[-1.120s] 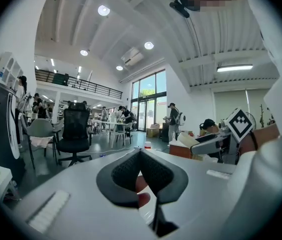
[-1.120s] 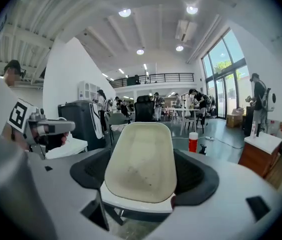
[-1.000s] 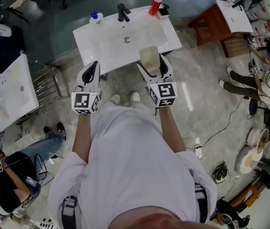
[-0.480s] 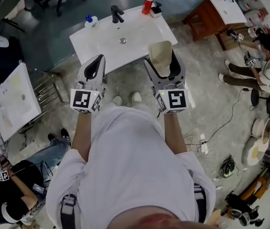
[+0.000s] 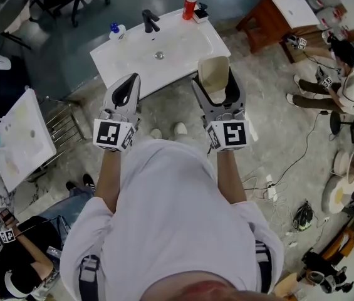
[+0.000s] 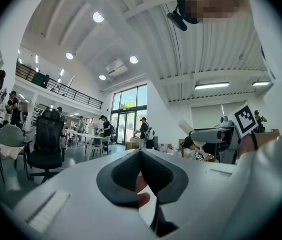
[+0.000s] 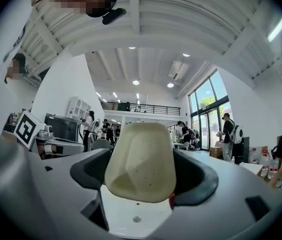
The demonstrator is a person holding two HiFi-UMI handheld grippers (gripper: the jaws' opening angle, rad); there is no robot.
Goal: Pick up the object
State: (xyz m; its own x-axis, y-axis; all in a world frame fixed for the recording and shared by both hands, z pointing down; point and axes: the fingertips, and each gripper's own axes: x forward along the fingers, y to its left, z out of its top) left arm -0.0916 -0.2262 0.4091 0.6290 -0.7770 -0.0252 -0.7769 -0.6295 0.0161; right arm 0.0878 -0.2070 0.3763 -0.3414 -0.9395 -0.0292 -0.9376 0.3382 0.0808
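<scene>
The object is a cream, speckled, tapered cup [image 5: 213,74]. My right gripper [image 5: 215,80] is shut on it, with the dark pads against both of its sides, and holds it in the air beside the front right corner of the white washbasin [image 5: 133,58]. In the right gripper view the cup [image 7: 141,159] fills the gap between the wide-set jaws of the right gripper [image 7: 143,171], its hollow side facing the camera. My left gripper [image 5: 125,86] hangs level with it to the left. In the left gripper view the left gripper [image 6: 141,153] is shut with nothing in it.
On the basin's far rim stand a black tap [image 5: 150,20], a red bottle [image 5: 190,5] and a blue-capped bottle [image 5: 114,29]. A wooden table [image 5: 270,17] and seated people are at the right. A wire rack [image 5: 70,127] stands at the left. Cables [image 5: 277,187] lie on the floor.
My right gripper has risen with the cup and moved slightly right, off the basin's front edge. The left gripper has risen a little too and stays shut.
</scene>
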